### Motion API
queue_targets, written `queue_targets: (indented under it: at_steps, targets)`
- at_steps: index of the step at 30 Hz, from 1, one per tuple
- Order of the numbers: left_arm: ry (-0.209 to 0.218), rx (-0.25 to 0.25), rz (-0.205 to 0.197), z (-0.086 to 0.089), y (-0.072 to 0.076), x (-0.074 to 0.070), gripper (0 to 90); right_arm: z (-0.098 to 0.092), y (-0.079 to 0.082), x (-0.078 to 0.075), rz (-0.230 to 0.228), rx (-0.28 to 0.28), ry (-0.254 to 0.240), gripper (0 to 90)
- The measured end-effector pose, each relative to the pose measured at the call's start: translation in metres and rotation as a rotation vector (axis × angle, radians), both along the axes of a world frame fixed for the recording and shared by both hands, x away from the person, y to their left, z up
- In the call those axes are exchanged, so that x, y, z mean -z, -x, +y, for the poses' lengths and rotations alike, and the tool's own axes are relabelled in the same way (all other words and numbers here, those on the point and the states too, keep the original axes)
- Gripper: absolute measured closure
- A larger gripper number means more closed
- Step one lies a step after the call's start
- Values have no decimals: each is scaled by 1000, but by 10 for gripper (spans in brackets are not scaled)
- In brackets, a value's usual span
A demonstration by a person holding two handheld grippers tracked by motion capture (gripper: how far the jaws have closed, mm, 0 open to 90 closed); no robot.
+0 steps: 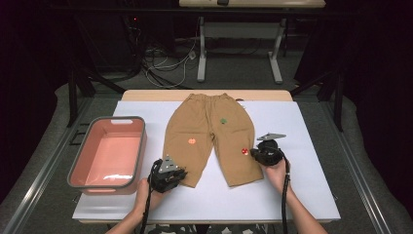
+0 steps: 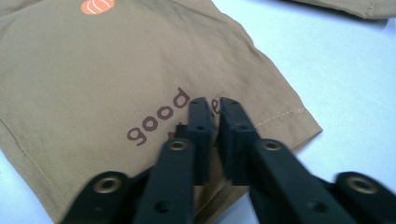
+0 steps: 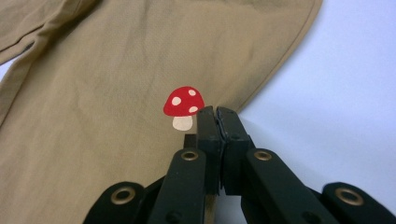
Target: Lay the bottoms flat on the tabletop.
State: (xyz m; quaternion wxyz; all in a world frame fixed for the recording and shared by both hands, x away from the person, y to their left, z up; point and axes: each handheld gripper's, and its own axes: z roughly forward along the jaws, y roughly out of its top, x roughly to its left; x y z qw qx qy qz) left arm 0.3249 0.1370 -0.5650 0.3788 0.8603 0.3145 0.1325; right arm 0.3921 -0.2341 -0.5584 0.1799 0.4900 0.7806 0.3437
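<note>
where soft tan trousers [image 1: 209,136] lie flat—both grippers' black jaws clenched on cloth.

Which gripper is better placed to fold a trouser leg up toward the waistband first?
Probably left: the left gripper is shut on the trousers at a leg's hem, while the right gripper pinches mid-leg beside the mushroom print.

The word "good" is printed in dark brown on the tan trousers [image 2: 116,84].
</note>
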Motion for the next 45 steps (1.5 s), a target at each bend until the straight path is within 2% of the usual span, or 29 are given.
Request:
queue_targets:
  at_steps: [3, 10, 16, 23, 33, 37, 45]
  targets:
    - [9, -4, 6, 1, 0, 0, 891, 0, 0, 0, 1, 0, -2, 892]
    - [6, -12, 12, 2, 2, -2, 900, 0, 0, -1, 0, -4, 4, 893]
    - [14, -13, 27, 3, 2, -2, 900, -3, 2, -5, -6, -6, -4, 894]
    - [23, -8, 43, 1, 6, -3, 900, -5, 4, -8, -6, -9, 10, 895]
    - [24, 18, 41, 1, 19, -4, 900, -6, 21, -8, 11, -36, 9, 894]
    - [33, 25, 52, 1, 24, -4, 900, -8, 28, -10, 12, -46, 5, 893]
    - [35, 50, 59, 0, 38, -5, 900, -11, 42, -11, 18, -57, 22, 892]
